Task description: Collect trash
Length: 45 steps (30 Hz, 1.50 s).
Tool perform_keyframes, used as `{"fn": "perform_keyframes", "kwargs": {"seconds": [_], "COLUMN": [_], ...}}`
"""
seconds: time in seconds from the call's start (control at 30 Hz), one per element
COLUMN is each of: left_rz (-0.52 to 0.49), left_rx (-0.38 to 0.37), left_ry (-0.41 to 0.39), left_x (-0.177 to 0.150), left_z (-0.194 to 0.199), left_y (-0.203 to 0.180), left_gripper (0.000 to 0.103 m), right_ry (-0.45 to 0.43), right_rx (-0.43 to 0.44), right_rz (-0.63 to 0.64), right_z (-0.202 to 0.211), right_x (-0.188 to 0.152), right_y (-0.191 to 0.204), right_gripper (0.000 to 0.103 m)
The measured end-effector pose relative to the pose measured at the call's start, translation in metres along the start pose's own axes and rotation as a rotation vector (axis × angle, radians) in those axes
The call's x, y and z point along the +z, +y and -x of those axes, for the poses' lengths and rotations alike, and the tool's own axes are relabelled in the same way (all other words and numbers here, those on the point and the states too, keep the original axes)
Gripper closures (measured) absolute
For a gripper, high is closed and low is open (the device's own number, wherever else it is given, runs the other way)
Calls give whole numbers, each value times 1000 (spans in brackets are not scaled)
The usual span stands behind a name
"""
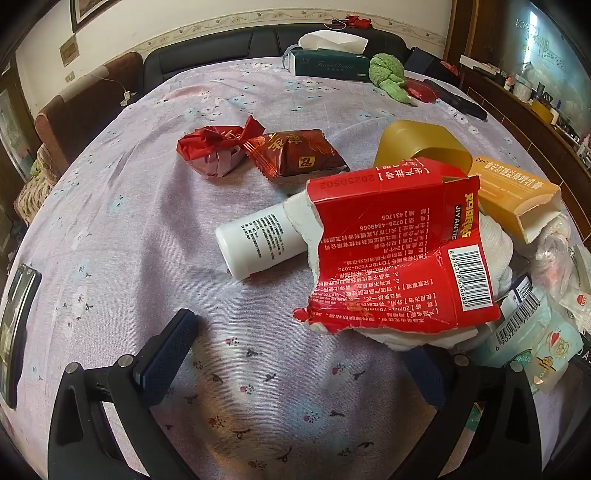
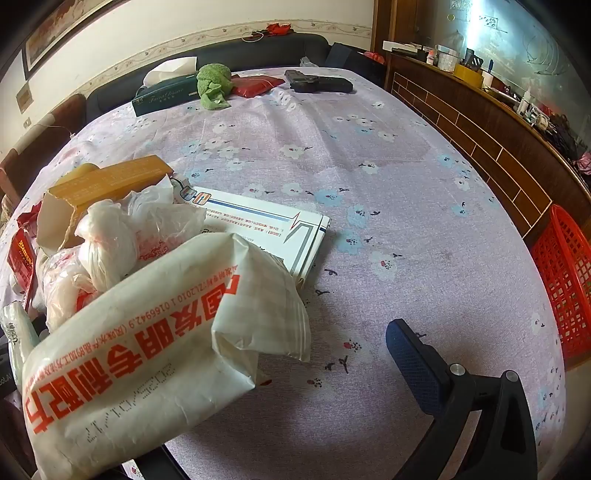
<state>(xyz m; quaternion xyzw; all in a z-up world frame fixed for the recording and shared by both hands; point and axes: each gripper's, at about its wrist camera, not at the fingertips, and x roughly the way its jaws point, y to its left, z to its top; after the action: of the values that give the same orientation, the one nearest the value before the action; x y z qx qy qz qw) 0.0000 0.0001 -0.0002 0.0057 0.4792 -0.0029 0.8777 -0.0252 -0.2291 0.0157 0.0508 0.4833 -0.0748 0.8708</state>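
A: Nearest, the left gripper (image 1: 295, 354) gapes wide above the cloth (image 1: 147, 221), holding nothing. A torn red box (image 1: 399, 251) lies just ahead, over a white bottle (image 1: 255, 240).

B: And the right gripper (image 2: 280, 373)?

A: One finger (image 2: 417, 365) shows; a white bag (image 2: 147, 343) hides the other. Can't tell.

A floral-clothed table (image 2: 388, 192) fills the room (daylit); dark sofa (image 1: 221, 55) behind, wooden cabinet (image 2: 480, 125) beside, cream wall (image 1: 184, 18).

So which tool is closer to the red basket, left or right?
Right. The red basket sits at the table edge just beyond the right tool. The left tool faces the torn red box; no basket shows in its view.
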Motion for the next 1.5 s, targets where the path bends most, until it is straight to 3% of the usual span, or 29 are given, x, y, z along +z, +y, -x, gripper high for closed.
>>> {"fn": "perform_keyframes", "kwargs": {"seconds": [0.27,0.37,0.5,0.57,0.67,0.77,0.97,1.1,1.23,1.5], "left_rz": [9,-28,-54,-65,-66,-49,-23,0,-14,9], "left_rx": [41,117,61,72,76,27,50,48,50,43], "left_ry": [-18,-105,-202,-279,-367,-435,-578,-612,-597,-563], "left_x": [0,-7,-20,-30,-40,-55,-115,-141,-144,-139], "left_z": [2,23,57,80,108,132,172,183,180,165], "left_y": [2,-5,-8,-12,-19,-27,-41,-46,-53,-51], "left_gripper": [0,0,0,0,0,0,0,0,0,0], "right_ry": [-1,13,15,-26,-107,-188,-409,-489,-470,-437], "right_rx": [-3,34,116,173,189,218,168,114,87,66], "right_rz": [0,30,64,90,126,131,108,53,47,63], "right_z": [0,1,16,38,73,106,169,186,181,165], "right_x": [0,0,-10,-17,-33,-45,-94,-123,-124,-120], "right_y": [1,-3,-10,-17,-29,-41,-58,-67,-67,-65], "right_gripper": [0,0,2,2,2,2,3,6,11,12]}}
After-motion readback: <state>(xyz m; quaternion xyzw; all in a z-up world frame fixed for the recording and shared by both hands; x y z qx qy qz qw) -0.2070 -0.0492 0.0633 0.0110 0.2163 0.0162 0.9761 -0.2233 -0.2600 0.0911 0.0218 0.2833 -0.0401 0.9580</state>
